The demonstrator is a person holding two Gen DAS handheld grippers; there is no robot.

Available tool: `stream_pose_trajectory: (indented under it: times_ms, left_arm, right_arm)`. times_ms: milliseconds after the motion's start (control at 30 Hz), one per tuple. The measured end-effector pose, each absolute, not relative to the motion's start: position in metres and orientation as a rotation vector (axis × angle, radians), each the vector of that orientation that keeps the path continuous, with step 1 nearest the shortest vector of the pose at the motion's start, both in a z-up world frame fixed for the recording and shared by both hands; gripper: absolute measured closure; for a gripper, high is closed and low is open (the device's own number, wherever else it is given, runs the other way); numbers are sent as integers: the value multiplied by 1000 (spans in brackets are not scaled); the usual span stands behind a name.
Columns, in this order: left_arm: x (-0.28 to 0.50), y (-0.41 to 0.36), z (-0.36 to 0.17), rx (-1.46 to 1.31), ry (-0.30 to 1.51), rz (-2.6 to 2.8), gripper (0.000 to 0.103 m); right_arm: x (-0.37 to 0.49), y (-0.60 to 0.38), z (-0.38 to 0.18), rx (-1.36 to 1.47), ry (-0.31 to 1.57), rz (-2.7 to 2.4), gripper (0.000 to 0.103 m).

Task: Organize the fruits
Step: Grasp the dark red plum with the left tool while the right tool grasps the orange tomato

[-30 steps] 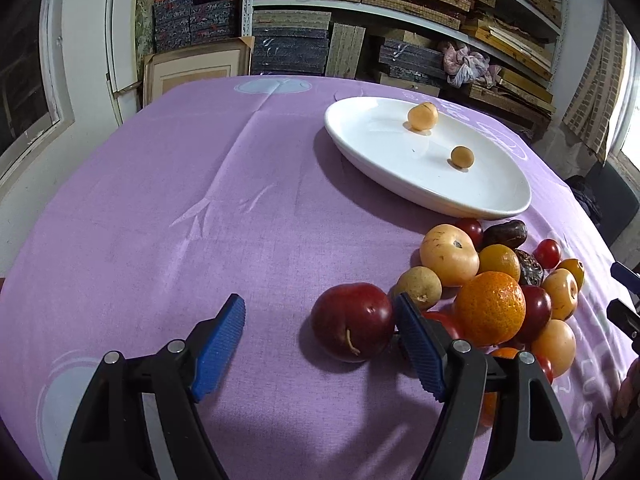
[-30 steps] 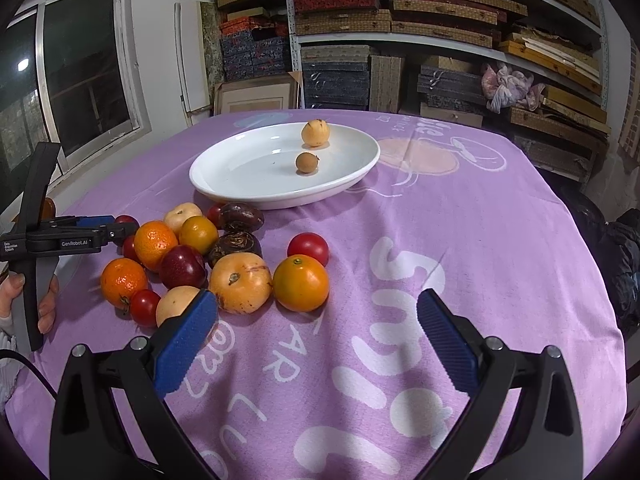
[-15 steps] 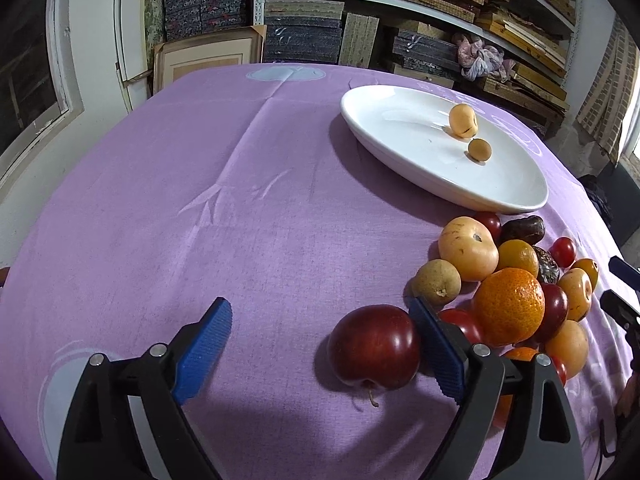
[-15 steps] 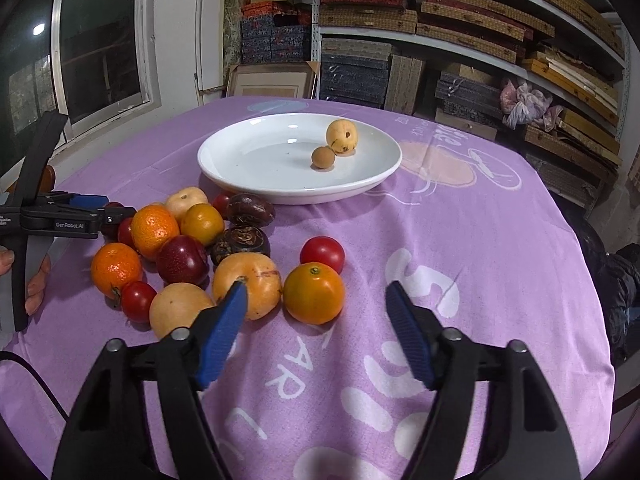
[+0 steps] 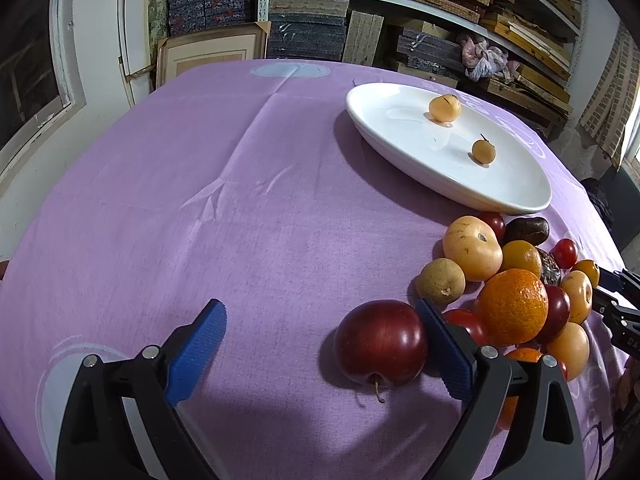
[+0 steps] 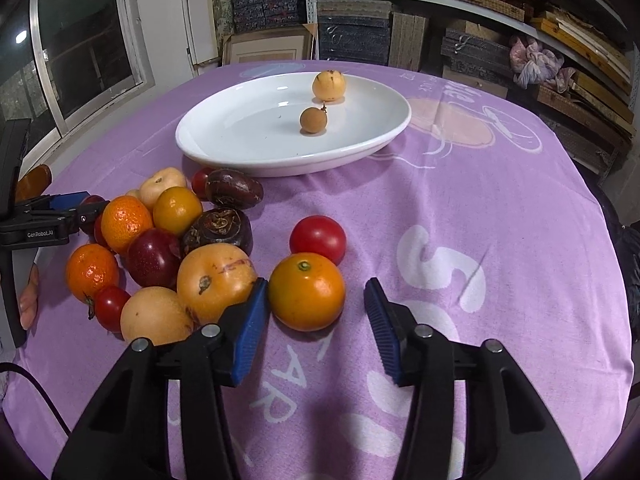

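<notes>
Yellowish fruit [image 6: 214,282] crowds the right gripper [image 6: 314,326] beside the orange fruit [image 6: 306,291].

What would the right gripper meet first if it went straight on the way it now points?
Most likely the orange tomato: it sits between the right gripper fingers, close against the left-hand pad, with a gap to the other. The jaws have just been closing around it. Depth is uncertain; the purple cloth lies beneath.
</notes>
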State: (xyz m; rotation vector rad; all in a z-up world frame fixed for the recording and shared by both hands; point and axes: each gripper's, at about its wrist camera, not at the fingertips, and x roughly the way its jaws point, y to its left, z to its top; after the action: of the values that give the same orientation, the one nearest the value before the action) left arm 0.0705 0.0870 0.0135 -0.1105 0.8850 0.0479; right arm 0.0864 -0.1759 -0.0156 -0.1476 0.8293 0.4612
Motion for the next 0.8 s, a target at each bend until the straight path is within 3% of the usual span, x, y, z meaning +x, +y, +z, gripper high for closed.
stream_pose_trajectory:
  times_ms: [267,400,667,800]
  left_arm:
    - [66,84,16,-86,867,27,10]
    - [63,77,17,-63,856,-5,26]
    - [58,68,17,-40,852,-32,43]
    - [54,64,17,-34,853,-63,61]
  right_arm:
    - [87,-173,-16,-166,831,464,65]
    - [87,-172,-16,-164,832,465,65]
    - [88,-172,-16,-165,832,465,65]
    - [88,-172,-16,-162,833,466,65]
